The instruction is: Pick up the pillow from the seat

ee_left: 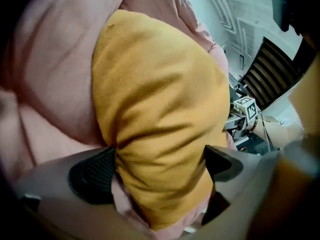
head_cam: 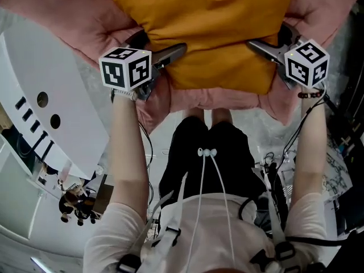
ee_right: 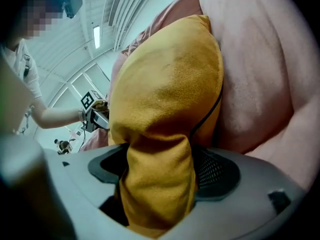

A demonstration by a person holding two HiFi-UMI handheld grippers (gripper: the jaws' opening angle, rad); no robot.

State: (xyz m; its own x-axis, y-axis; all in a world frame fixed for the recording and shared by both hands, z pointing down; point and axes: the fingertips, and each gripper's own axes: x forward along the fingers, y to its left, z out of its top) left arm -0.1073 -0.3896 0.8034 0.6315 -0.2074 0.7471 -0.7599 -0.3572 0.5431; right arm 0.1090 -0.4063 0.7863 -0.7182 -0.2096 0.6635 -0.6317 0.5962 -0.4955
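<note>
plump mustard-yellow fabric pillow (head_cam: 207, 27) | soft, creased, laid against pink plush seat (head_cam: 68, 21) | near corners pinched by left gripper (head_cam: 162, 58) and right gripper (head_cam: 263, 48)

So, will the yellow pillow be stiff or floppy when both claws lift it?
Probably floppy: the pillow bunches where the left claw and right claw pinch it. Likely light, as it looks puffy. Some pink seat fabric seems caught in the left claw, so it may drag.
</note>
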